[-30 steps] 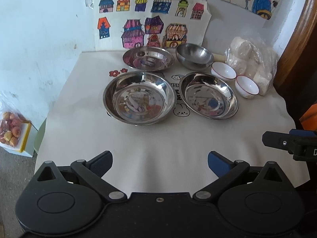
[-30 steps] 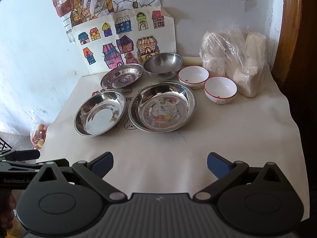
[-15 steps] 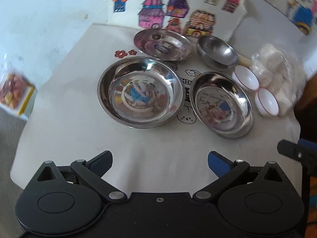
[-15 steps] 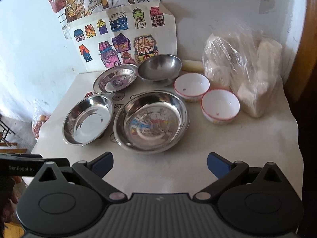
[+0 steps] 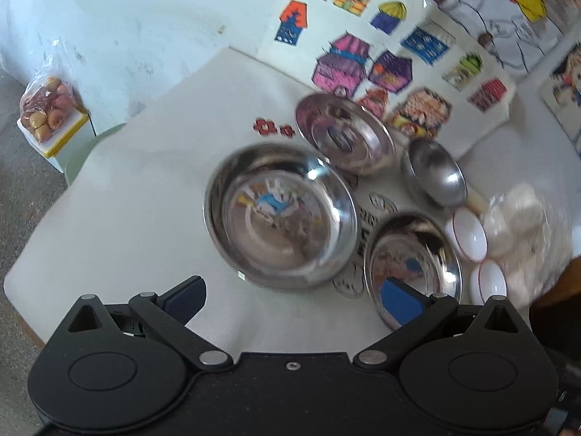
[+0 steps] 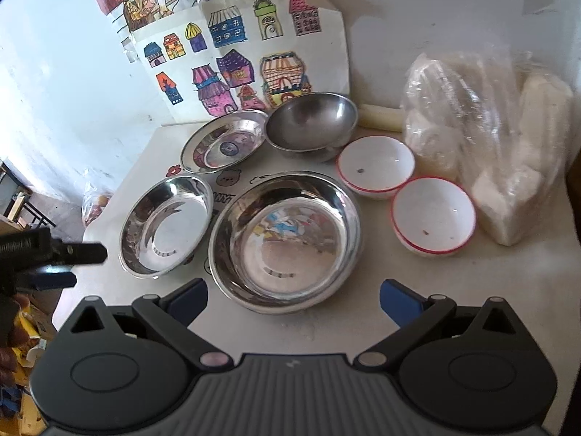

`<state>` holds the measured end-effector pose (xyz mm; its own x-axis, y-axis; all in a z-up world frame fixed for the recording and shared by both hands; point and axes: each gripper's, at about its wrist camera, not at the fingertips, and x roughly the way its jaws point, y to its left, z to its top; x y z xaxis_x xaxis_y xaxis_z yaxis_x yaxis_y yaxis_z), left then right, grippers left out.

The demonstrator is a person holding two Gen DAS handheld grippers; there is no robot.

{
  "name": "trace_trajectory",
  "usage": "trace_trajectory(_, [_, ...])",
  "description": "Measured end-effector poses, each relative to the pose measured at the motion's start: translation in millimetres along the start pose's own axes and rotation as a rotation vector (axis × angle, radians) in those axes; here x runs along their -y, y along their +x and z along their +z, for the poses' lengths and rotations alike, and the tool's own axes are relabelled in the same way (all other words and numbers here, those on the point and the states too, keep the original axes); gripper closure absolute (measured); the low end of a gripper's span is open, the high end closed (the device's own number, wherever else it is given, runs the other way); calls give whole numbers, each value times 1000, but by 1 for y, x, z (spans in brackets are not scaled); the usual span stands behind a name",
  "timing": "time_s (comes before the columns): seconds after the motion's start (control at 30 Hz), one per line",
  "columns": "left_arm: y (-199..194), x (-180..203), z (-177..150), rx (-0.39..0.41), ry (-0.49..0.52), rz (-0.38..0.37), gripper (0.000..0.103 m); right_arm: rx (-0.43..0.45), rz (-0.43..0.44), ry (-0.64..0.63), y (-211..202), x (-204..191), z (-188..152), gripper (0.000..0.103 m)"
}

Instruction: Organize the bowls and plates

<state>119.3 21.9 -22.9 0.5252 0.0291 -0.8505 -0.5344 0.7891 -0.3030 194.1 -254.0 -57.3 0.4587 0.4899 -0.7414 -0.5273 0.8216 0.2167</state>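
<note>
Three shallow steel plates, a deep steel bowl and two red-rimmed white bowls stand on the white table. In the right wrist view the right front plate (image 6: pixel 287 236) lies just beyond my open right gripper (image 6: pixel 292 301). The left front plate (image 6: pixel 167 225), back plate (image 6: pixel 223 141), steel bowl (image 6: pixel 312 123) and white bowls (image 6: pixel 376 160) (image 6: pixel 434 214) sit around it. My left gripper (image 5: pixel 292 298) is open and empty, just short of the left front plate (image 5: pixel 279 218). Its right finger overlaps the right front plate (image 5: pixel 414 265). It also shows at the left edge as the left gripper (image 6: pixel 81 265).
A clear plastic bag of white lumps (image 6: pixel 508 138) stands at the table's right, against the wall. Paper drawings of houses (image 6: pixel 236 54) lean on the back wall. A bag of fruit (image 5: pixel 47 109) sits on a low stand left of the table (image 5: pixel 127 189).
Both grippers have come closer to the dishes. The left wrist view has swung and tilted, with the left front plate now centred. Both stay open.
</note>
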Motion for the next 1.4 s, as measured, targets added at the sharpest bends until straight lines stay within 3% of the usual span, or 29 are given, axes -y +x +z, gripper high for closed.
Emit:
trace_trajectory(0.37, [42, -9, 73, -60, 127, -1, 1, 5, 0, 52, 34, -25, 19, 0])
trace_trajectory(0.6, [84, -29, 104, -159, 224, 33, 1, -11, -11, 2, 63, -69, 29, 0])
trace_trajectory(0.87, [113, -40, 105, -242, 349, 98, 1, -53, 20, -100, 99, -110, 34, 0])
trace_trajectory(1.03, [117, -46, 102, -265, 345, 82, 1, -64, 1, -159, 116, -121, 42, 1])
trace_trajectory(1.17, [116, -49, 99, -265, 336, 74, 5, -62, -12, -188, 127, -122, 51, 5])
trace_trajectory(1.4, [113, -48, 92, -270, 322, 62, 17, -71, -23, -226, 150, -126, 68, 21])
